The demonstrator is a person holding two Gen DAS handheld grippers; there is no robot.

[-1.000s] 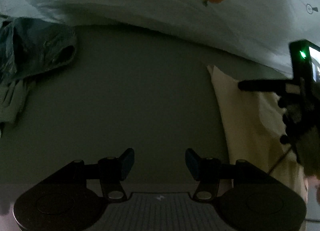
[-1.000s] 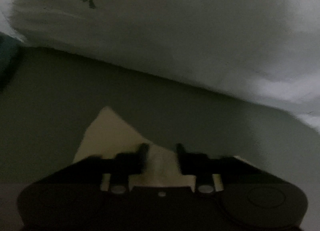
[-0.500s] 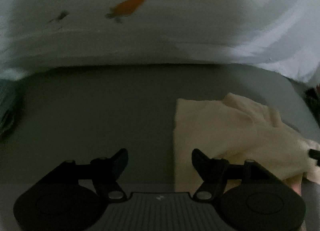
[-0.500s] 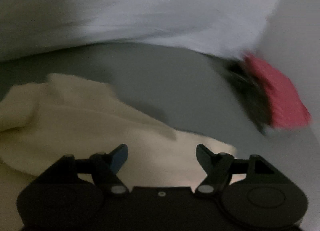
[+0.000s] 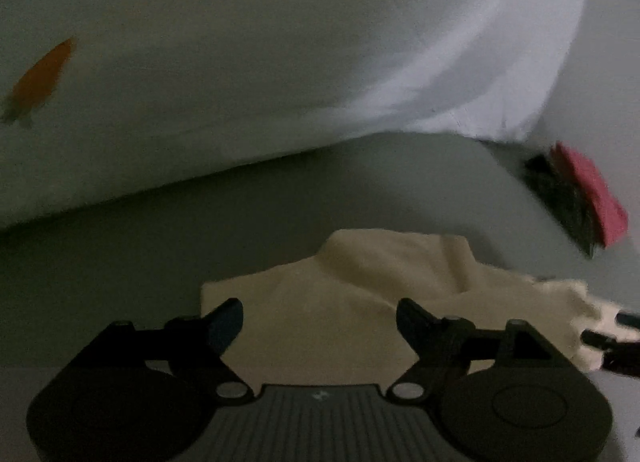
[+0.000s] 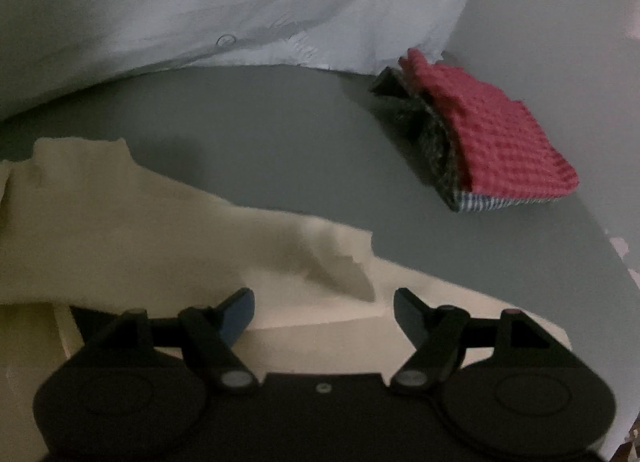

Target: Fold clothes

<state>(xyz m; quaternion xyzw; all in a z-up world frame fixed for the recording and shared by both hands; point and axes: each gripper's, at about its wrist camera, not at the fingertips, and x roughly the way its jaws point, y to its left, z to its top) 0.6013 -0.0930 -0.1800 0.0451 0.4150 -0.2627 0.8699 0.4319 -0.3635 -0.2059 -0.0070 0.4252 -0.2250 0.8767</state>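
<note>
A cream garment lies crumpled on the grey surface, with a raised fold near its far edge. My left gripper hovers over its near part. Its jaws are opening, the cloth shows below the gap, and neither pad presses on it. In the right wrist view the same cream garment spreads from the left edge to the lower middle. My right gripper stands open above a flat layer of it, just short of a creased flap. Nothing is pinched.
White bedding with a carrot print rises behind the grey surface. A folded pile with a red checked cloth on top sits at the far right, also seen in the left wrist view as the folded pile.
Both views have swung to the right. The cream garment now lies before the left gripper, and the red pile has come into view. Both pairs of jaws stand wider than a second ago.
</note>
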